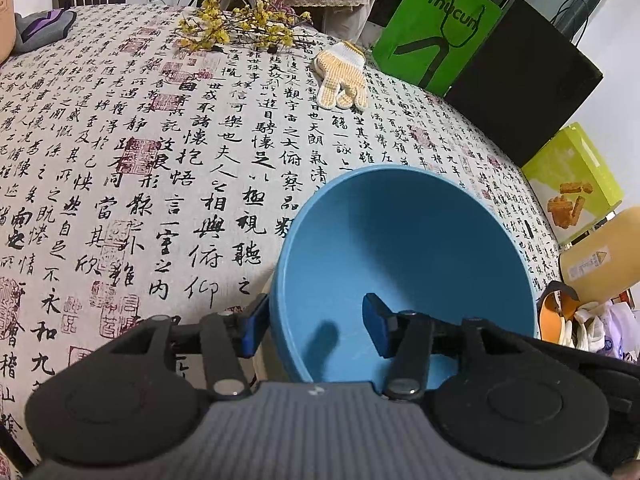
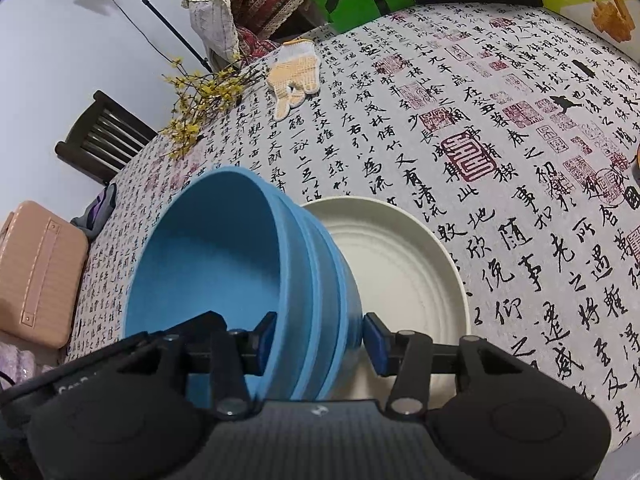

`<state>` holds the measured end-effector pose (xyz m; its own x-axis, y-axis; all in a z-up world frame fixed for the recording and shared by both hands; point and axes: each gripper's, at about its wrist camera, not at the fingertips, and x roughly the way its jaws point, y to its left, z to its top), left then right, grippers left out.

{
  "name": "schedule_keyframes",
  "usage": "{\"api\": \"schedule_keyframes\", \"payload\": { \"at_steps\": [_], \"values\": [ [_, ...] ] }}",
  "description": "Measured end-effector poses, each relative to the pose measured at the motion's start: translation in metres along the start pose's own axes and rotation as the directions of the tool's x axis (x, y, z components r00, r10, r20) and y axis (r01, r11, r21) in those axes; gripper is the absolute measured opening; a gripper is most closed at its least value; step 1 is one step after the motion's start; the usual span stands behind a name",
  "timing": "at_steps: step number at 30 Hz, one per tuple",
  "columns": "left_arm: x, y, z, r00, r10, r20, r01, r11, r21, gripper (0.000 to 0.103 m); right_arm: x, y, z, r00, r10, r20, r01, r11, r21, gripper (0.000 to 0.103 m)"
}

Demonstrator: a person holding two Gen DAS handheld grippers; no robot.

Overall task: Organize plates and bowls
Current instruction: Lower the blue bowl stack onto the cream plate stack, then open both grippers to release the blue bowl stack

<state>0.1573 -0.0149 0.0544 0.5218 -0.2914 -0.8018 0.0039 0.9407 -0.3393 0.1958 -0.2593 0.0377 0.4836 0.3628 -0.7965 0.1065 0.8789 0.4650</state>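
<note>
The left gripper [image 1: 316, 330] stands partly open and straddles the near wall of the blue bowl [image 1: 404, 264]: its left pad [image 1: 254, 330] sits just outside the rim with a sliver of tablecloth [image 1: 160, 160] showing between pad and wall, while the other pad hangs inside the bowl, clear of the wall. So nothing is clamped on that side. The right gripper [image 2: 320, 340] is likewise partly open and spans the opposite wall of the same stack, which from here reads as several blue bowls nested together [image 2: 256, 276]; one pad is inside the top bowl, the other outside against the lowest one, and whether either pad quite touches I cannot tell, though no squeeze is visible. The stack rests in a white plate [image 2: 404, 264] that lies just beyond and to the right of the right gripper, the bowls leaning toward its left. Being round, the bowls offer no long axis; what matters is that the rim runs across each gripper's opening, one wall between each pair of pads. Both hands are equally near, on opposite sides. My reading is that the stack has been set down on the plate and let go, so backing out calls for lifting both inner pads over the rim without dragging it.
</note>
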Motion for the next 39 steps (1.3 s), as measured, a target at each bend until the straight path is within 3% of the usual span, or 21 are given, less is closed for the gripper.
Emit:
{"api": "schedule_keyframes", "payload": {
  "at_steps": [5, 19, 27, 30, 39],
  "values": [
    [-0.006, 0.001, 0.0, 1.0, -0.006, 0.027, 0.006, 1.0, 0.011, 0.062, -0.005, 0.0, 0.001, 1.0, 0.0, 0.013, 0.0, 1.0, -0.004, 0.047],
    [-0.041, 0.011, -0.01, 0.986, 0.0, 0.165, -0.008, 0.999, 0.043, 0.1, -0.028, 0.006, -0.009, 0.995, 0.021, 0.095, -0.016, 0.998, -0.054, 0.074],
    [-0.064, 0.02, -0.027, 0.965, 0.024, 0.263, -0.044, 0.997, 0.069, 0.103, -0.045, 0.009, -0.026, 0.984, 0.067, 0.165, -0.048, 0.992, -0.115, 0.09],
    [-0.075, 0.022, -0.036, 0.949, 0.026, 0.314, -0.056, 0.995, 0.086, 0.103, -0.052, 0.007, -0.035, 0.974, 0.114, 0.197, -0.089, 0.987, -0.131, 0.103],
    [-0.11, 0.034, -0.076, 0.87, 0.03, 0.493, -0.098, 0.989, 0.114, 0.103, -0.083, 0.006, -0.075, 0.913, 0.172, 0.369, -0.077, 0.963, -0.258, 0.103]
  ]
}}
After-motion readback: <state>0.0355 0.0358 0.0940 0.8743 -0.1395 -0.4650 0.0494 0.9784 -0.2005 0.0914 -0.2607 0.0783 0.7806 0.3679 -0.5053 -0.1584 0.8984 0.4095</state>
